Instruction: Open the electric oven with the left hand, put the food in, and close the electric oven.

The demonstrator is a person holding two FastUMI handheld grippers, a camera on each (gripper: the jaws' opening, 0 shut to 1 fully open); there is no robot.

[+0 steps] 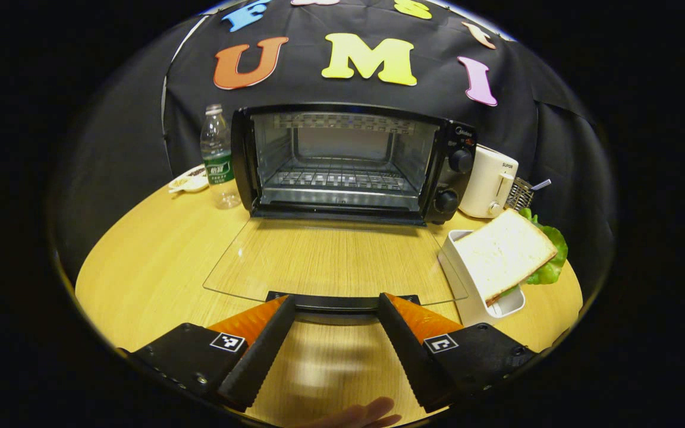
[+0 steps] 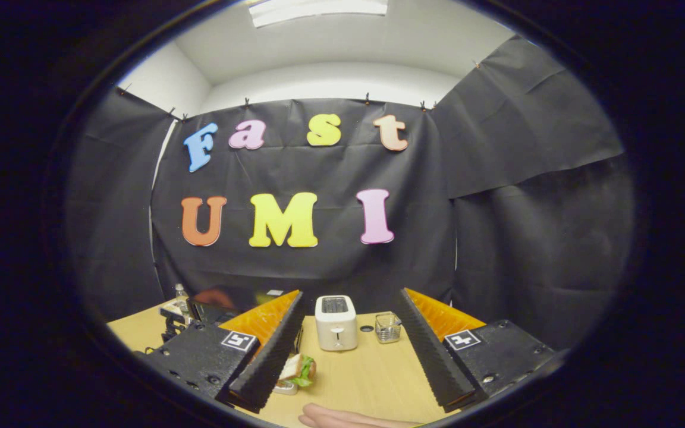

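Observation:
The black electric oven (image 1: 348, 163) stands at the back of the round wooden table, its glass door (image 1: 330, 258) folded flat down and its wire rack bare. My left gripper (image 1: 335, 300) is open, its fingertips on either side of the door's black handle (image 1: 342, 302), just short of it. A sandwich (image 1: 506, 252) with lettuce leans in a white holder (image 1: 476, 294) to the right of the door. My right gripper (image 2: 351, 297) is open and held high over the table, with the sandwich (image 2: 298, 368) low beside its left finger.
A water bottle (image 1: 217, 157) and a small dish (image 1: 189, 179) stand left of the oven. A white toaster (image 1: 488, 181) and a wire basket (image 1: 521, 193) sit to its right; both, toaster (image 2: 335, 322) and basket (image 2: 387, 327), lie ahead in the right gripper view. Fingers of a hand (image 1: 366, 413) show at the bottom.

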